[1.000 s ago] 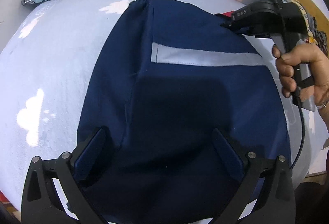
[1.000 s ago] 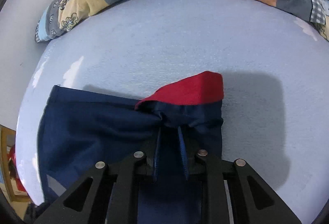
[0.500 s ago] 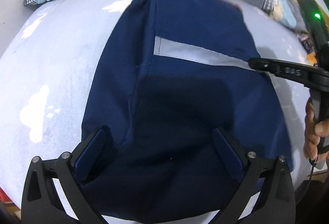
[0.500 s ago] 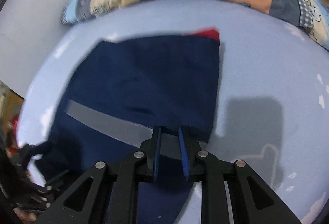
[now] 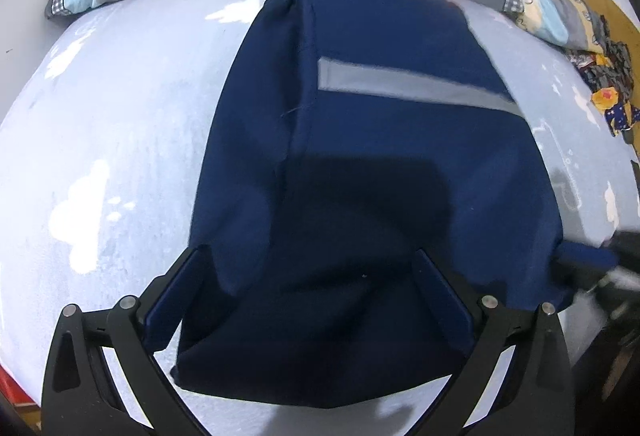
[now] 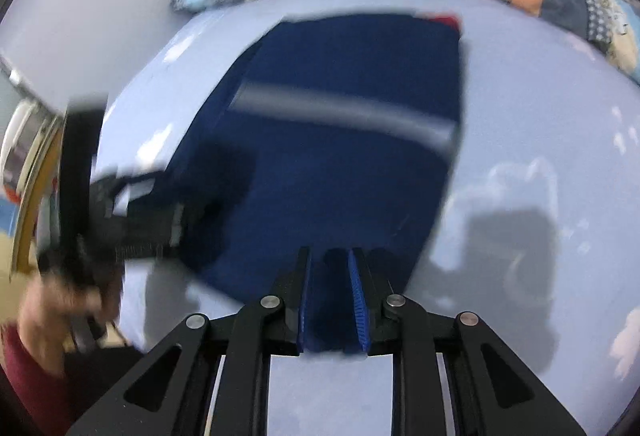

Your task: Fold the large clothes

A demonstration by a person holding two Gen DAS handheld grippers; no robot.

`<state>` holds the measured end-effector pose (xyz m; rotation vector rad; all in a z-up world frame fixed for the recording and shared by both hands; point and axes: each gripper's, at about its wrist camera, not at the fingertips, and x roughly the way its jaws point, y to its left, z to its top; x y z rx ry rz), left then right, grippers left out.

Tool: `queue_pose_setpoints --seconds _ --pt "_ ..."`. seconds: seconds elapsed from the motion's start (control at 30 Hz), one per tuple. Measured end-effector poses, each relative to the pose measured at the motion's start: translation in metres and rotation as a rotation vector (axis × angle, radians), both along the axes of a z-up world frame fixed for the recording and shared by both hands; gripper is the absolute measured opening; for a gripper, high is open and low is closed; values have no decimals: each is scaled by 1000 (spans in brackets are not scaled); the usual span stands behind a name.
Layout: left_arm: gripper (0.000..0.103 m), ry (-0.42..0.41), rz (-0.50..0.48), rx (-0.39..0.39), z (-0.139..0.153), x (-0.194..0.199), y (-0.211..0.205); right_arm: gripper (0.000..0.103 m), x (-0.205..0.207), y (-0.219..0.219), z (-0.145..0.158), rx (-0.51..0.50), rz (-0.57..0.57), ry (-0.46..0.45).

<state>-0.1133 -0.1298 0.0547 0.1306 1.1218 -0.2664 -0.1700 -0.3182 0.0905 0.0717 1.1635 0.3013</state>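
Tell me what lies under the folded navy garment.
The navy garment lies on a pale blue sheet printed with white clouds. A bit of red cloth peeks out at its far corner. How far that red reaches underneath is covered.

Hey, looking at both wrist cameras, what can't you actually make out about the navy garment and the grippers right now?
- Right wrist view: motion blur smears the left gripper and the grey stripe.
- Left wrist view: the right gripper is blurred and cut off by the edge.
- Navy garment: its near hem sits in the gripper's shadow.
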Motion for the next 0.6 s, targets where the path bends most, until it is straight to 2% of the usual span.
queue_pose_setpoints --seconds 0.07,0.13,0.17,0.23,0.27,0.3,0.37,0.43,0.5,0.6 --pt "103 8 -2 22 -5 0 -4 21 -7 9 -26 -62 -5 -6" --pt "103 4 0 22 -6 0 -5 21 -4 9 -45 -49 -20 -3" --pt "103 6 4 11 -5 -2 -3 21 -2 10 -45 -53 -21 -3" --pt "103 -6 16 -13 1 -2 0 20 3 12 -39 -74 0 25" --pt "103 -29 25 -24 6 -3 1 20 6 10 -34 -63 5 43" --pt "103 -55 33 -37 12 -3 3 20 8 3 -21 -10 0 44" --pt "103 -97 46 -62 20 -3 4 20 12 -5 6 47 -3 -31" --pt "103 -128 72 -86 25 -2 4 23 16 -16 24 37 -35 -102" --pt "103 -131 85 -88 25 2 1 23 25 -27 26 59 -63 -129" --pt "103 -111 86 -53 17 8 -11 23 36 -32 10 49 -98 -97"
